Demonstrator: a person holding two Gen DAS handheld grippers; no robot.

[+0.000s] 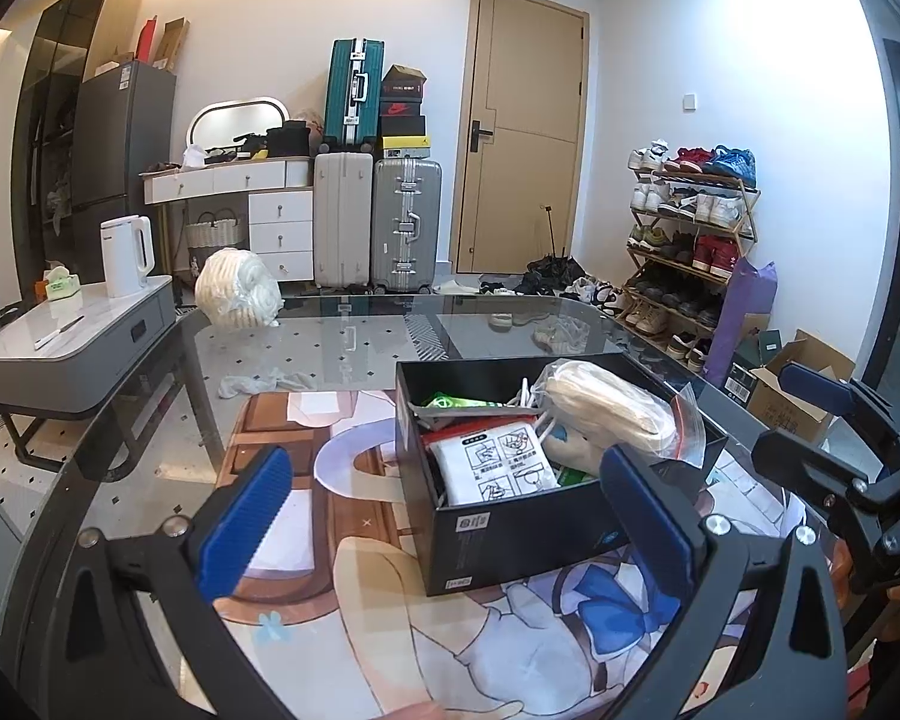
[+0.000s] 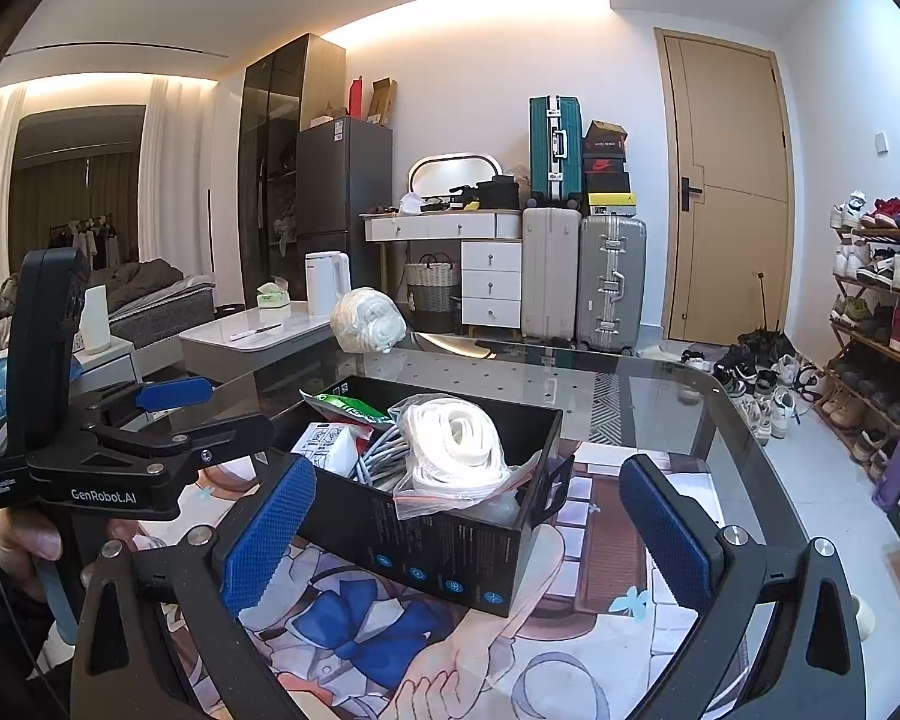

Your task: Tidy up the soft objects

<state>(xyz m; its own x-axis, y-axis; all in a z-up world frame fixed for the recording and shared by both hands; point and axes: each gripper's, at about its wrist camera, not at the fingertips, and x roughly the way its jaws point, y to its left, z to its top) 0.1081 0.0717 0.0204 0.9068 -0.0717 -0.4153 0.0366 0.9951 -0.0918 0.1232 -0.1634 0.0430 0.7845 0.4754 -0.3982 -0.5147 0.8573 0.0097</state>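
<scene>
A black box point(image 1: 522, 531) stands on the glass table point(image 1: 354, 336); it also shows in the right wrist view point(image 2: 450, 546). In it lie a bagged white roll point(image 1: 606, 402) point(image 2: 456, 450), a white printed packet point(image 1: 498, 468), a green packet point(image 2: 354, 405) and grey cords point(image 2: 378, 459). A bagged white bundle point(image 1: 240, 291) point(image 2: 369, 321) sits at the table's far edge. A white cloth scrap point(image 1: 258, 383) lies on the glass. My left gripper point(image 1: 444, 534) is open and empty just before the box. My right gripper point(image 2: 468, 528) is open and empty, its fingers either side of the box's near corner.
An anime-print mat point(image 1: 342, 540) covers the near table. A grey side table point(image 1: 78, 342) with a white kettle point(image 1: 127, 255) stands left. Suitcases point(image 1: 378, 222), a dresser point(image 1: 252, 204), a door and a shoe rack point(image 1: 690, 240) line the back and right.
</scene>
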